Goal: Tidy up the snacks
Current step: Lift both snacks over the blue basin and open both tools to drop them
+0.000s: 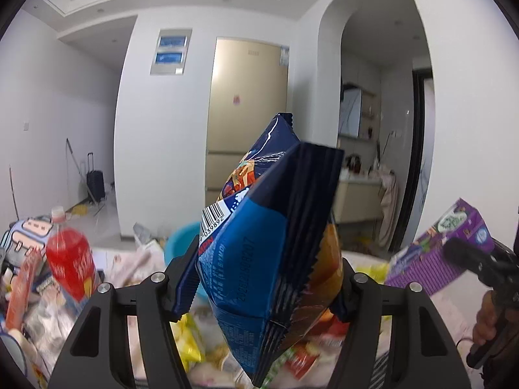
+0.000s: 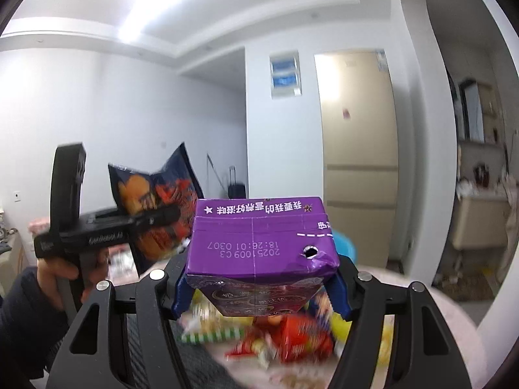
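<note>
My left gripper point(image 1: 262, 291) is shut on a dark blue snack bag point(image 1: 269, 227) and holds it upright, well above the pile. The right gripper point(image 2: 261, 295) is shut on a purple drink carton point(image 2: 259, 243); its blue pads point(image 2: 183, 291) press on both sides, and the carton's dented top with a straw hole faces the camera. In the left wrist view the purple carton point(image 1: 431, 259) shows at the right, with the right gripper point(image 1: 480, 259) on it. In the right wrist view the left gripper point(image 2: 155, 217) and its blue bag point(image 2: 155, 194) are at the left, held by a hand point(image 2: 55, 269).
A heap of mixed snack packets point(image 1: 194, 350) lies below both grippers on a pale cloth. A red drink bottle point(image 1: 69, 259) stands at the left among more packets. Behind it are a blue basin point(image 1: 181, 240), a beige fridge point(image 1: 246, 113) and a dark suitcase point(image 1: 95, 184).
</note>
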A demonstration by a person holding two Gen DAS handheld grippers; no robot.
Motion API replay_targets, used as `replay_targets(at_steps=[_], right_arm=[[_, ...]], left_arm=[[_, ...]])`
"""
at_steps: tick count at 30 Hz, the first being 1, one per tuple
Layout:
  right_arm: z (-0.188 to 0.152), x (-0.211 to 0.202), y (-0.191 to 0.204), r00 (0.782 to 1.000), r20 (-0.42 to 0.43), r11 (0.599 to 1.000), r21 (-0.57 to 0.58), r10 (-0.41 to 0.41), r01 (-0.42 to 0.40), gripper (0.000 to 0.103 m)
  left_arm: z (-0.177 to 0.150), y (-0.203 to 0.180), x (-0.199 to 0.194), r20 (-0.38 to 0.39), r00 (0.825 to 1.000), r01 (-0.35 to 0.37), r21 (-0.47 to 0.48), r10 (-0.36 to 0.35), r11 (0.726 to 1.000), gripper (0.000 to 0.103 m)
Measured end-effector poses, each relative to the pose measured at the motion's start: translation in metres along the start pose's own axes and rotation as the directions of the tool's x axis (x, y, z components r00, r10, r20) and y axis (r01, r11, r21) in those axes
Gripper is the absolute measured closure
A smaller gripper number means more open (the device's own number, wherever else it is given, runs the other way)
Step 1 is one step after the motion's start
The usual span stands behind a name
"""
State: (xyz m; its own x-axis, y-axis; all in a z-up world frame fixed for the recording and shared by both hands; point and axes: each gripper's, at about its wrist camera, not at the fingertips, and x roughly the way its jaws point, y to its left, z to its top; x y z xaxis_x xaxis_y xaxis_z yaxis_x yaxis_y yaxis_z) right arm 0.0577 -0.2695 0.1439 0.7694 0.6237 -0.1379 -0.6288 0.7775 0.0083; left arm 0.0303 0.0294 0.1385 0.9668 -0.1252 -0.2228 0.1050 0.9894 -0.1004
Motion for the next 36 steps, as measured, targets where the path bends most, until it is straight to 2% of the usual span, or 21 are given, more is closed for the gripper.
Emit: replay_targets(at_steps=[3, 6, 9, 16, 18, 24, 28, 33, 36], right_arm=[[0.027, 0.005, -0.001, 0.998, 0.048, 0.999, -0.03, -0.032, 0.034, 0.038], [0.052, 0.017, -0.003, 0.991, 0.1, 0.994, -0.051, -0.088, 0.094, 0.038], [0.073, 0.029, -0.004, 0.986, 0.134, 0.994, -0.042, -0.096, 0.102, 0.038], [0.111, 0.049, 0.012, 0.955, 0.234, 0.972, -0.103, -0.181, 0.209, 0.038], [0.122, 0.056, 0.015, 0.954, 0.246, 0.972, -0.115, -0.17, 0.203, 0.038], [0.148, 0.06, 0.021, 0.952, 0.256, 0.96, -0.173, -0.17, 0.218, 0.038], [0.155, 0.061, 0.013, 0.95, 0.247, 0.959, -0.16, -0.189, 0.232, 0.037], [0.15, 0.086, 0.003, 0.946, 0.235, 0.962, -0.108, -0.221, 0.252, 0.038], [0.134, 0.119, -0.004, 0.956, 0.18, 0.964, -0.09, -0.232, 0.251, 0.038]], left_arm=[[0.022, -0.003, -0.007, 0.045, 0.999, 0.017, 0.012, -0.017, 1.0, 0.036], [0.041, -0.01, -0.008, 0.084, 0.996, -0.003, 0.042, -0.001, 0.999, 0.036], [0.059, -0.016, -0.007, 0.111, 0.994, -0.011, 0.055, 0.005, 0.998, 0.036], [0.089, -0.016, 0.012, 0.139, 0.99, -0.029, 0.038, 0.024, 0.999, 0.036], [0.096, -0.01, 0.019, 0.132, 0.991, -0.031, 0.016, 0.029, 0.999, 0.036], [0.11, 0.012, 0.036, 0.147, 0.989, -0.026, -0.015, 0.028, 1.0, 0.036], [0.108, 0.032, 0.05, 0.143, 0.989, -0.018, -0.052, 0.025, 0.998, 0.036], [0.095, 0.053, 0.079, 0.089, 0.996, -0.015, -0.078, 0.022, 0.997, 0.036], [0.09, 0.055, 0.099, 0.046, 0.999, 0.004, -0.082, -0.001, 0.997, 0.036]])
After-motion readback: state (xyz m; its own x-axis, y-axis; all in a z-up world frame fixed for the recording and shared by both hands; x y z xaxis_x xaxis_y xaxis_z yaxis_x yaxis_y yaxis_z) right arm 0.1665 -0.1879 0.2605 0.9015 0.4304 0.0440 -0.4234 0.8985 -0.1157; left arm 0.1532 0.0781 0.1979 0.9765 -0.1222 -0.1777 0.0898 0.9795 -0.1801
